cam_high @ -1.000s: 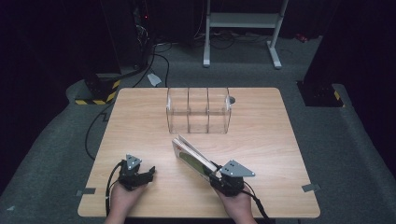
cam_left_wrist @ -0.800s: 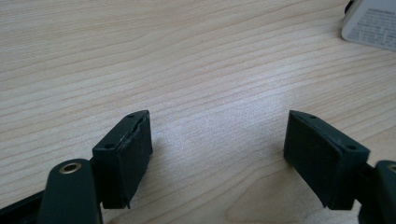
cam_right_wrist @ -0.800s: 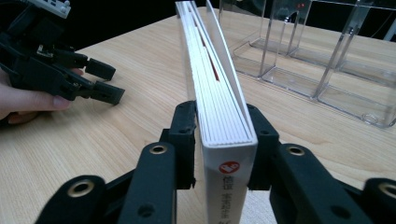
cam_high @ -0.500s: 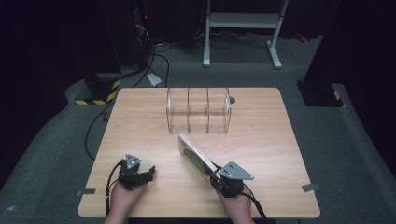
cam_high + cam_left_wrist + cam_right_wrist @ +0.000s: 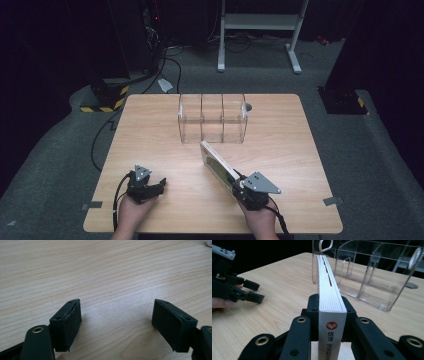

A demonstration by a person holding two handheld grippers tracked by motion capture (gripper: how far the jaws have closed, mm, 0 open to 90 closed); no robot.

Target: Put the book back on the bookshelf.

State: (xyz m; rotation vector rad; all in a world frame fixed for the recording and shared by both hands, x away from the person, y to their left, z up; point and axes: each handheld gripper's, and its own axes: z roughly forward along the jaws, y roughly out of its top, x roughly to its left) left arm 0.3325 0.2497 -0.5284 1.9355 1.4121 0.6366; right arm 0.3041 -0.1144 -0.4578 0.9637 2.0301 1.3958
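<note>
Book gripped for filing
Our right claw (image 5: 332,315) pinches the book (image 5: 329,293) spine-end, aiming at the rack (image 5: 212,120) upper centre; left claw (image 5: 120,322) rests spread.

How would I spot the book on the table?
Start at the clear three-slot organizer at the wooden table's far edge. Nearer the person, the right hand-held gripper clamps the book. It is thin, with white pages and a red heart logo.

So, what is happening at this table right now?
A person works with two hand-held grippers. The right gripper is clamped on a thin book, holding it on edge above the table, pointed toward the clear organizer. The left gripper rests open near the table's front edge, holding nothing.
</note>
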